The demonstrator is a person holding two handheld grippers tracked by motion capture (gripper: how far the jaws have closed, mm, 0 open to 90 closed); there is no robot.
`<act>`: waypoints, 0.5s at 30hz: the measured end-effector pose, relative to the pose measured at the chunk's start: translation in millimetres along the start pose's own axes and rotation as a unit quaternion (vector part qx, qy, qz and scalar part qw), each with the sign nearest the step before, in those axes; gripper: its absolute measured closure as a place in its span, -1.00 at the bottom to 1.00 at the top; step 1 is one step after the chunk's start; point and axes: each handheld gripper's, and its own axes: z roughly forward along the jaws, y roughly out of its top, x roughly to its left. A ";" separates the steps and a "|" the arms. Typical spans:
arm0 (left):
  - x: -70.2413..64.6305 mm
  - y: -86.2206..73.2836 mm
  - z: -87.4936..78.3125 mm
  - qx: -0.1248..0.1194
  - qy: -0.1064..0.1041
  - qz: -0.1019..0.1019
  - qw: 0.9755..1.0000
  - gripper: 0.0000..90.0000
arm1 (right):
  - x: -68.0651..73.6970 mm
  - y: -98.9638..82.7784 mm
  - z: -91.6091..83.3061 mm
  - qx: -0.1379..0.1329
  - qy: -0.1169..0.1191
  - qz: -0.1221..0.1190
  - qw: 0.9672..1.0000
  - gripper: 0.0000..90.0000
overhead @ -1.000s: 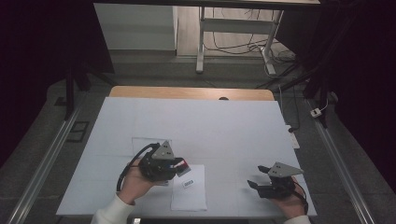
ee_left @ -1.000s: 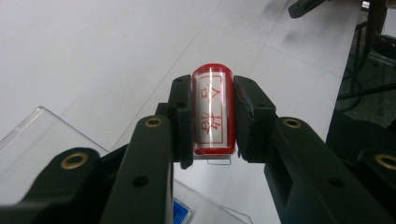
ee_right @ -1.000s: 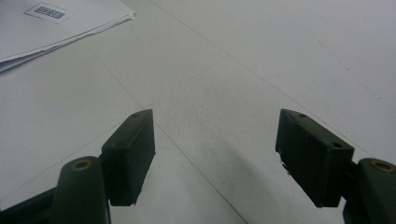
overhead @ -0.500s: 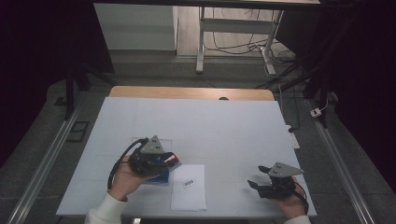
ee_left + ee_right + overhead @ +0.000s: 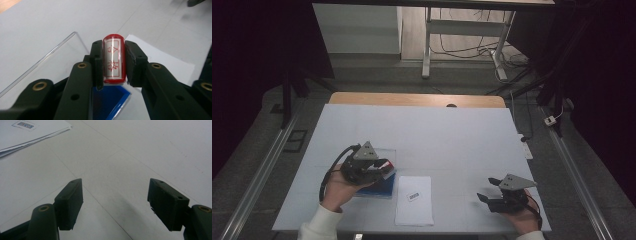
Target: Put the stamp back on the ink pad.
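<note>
The left gripper [image 5: 113,62], clamping the stamp [image 5: 113,59], has moved left off the paper [image 5: 414,200] to over the blue pad [image 5: 379,186], suggesting re-inking next; the right gripper [image 5: 115,203] rests open, idle.

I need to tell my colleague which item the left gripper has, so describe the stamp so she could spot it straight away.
On the white table, look to the near left, where a blue pad lies beside a white sheet. Over that pad, the left gripper clamps the stamp: a small red-rimmed cylinder with red characters on its white face.
</note>
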 end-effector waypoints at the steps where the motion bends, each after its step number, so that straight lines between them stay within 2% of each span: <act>1: 1.9 -1.3 0.5 0.002 0.003 -0.002 1.000 0.56 | -0.1 -0.1 0.0 0.000 0.000 -0.001 1.000 -0.37; 6: 12.5 -9.4 3.9 0.017 0.015 -0.020 1.000 0.56 | -0.3 -0.2 0.1 0.000 0.000 -0.001 1.000 -0.37; 15: 25.8 -23.8 14.9 0.047 0.024 -0.037 0.998 0.56 | -0.3 -0.2 0.1 0.001 -0.001 -0.001 1.000 -0.37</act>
